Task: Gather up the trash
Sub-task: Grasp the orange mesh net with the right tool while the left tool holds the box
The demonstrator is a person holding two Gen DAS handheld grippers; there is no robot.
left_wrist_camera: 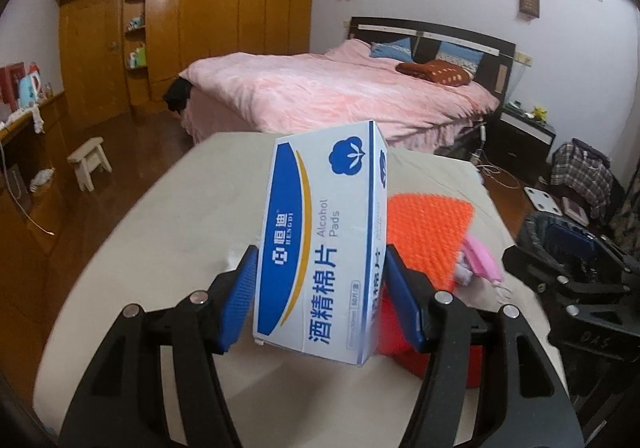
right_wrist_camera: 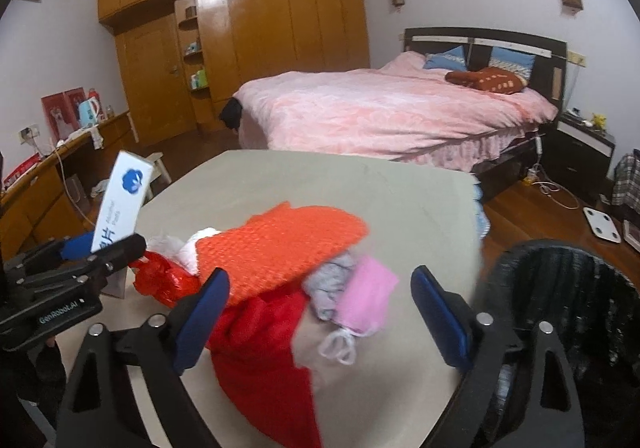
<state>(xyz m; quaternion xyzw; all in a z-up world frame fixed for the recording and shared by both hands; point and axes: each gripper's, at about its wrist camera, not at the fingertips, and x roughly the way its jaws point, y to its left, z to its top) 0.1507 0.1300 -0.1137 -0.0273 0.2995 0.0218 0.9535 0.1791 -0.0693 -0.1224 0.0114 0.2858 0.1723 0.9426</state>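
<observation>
- Left wrist view: left gripper [left_wrist_camera: 320, 284] at lower centre, blue pads clamped on both sides of a white and blue box [left_wrist_camera: 320, 244] marked "Alcohol Pads".
- Box stands tilted, top leaning to the right, lifted clear of the beige table [left_wrist_camera: 160, 232].
- Behind the box, right of centre: orange mesh [left_wrist_camera: 430, 232] lying over a red bag [left_wrist_camera: 404, 348]; pink mask [left_wrist_camera: 482, 258] at the mesh's right edge.
- Far right edge of that frame: right gripper's black body [left_wrist_camera: 580, 284], with a black-lined bin [left_wrist_camera: 540, 226] behind it.
- Right wrist view: right gripper [right_wrist_camera: 320, 314] at lower centre, pads wide apart, nothing pressed between them. No earlier picture to compare.
- Between and just beyond its pads lies the trash pile: orange mesh [right_wrist_camera: 280, 252] on top, red bag [right_wrist_camera: 264, 368] beneath, grey wad [right_wrist_camera: 330, 284] and pink mask [right_wrist_camera: 366, 298] touching at the right, white ear loop [right_wrist_camera: 340, 348] trailing toward the bottom.
- Crumpled red wrapper [right_wrist_camera: 160, 276] and a white wad [right_wrist_camera: 192, 248] at the pile's left side.
- Left edge of frame: left gripper [right_wrist_camera: 96, 248] holding the box [right_wrist_camera: 124, 203] upright above the table [right_wrist_camera: 320, 183].
- Lower right: black bin [right_wrist_camera: 572, 328] beside the table edge, partly hidden by the gripper arm.
- Background, upper half of both views: pink bed [right_wrist_camera: 380, 115], wooden wardrobe [right_wrist_camera: 260, 27].
</observation>
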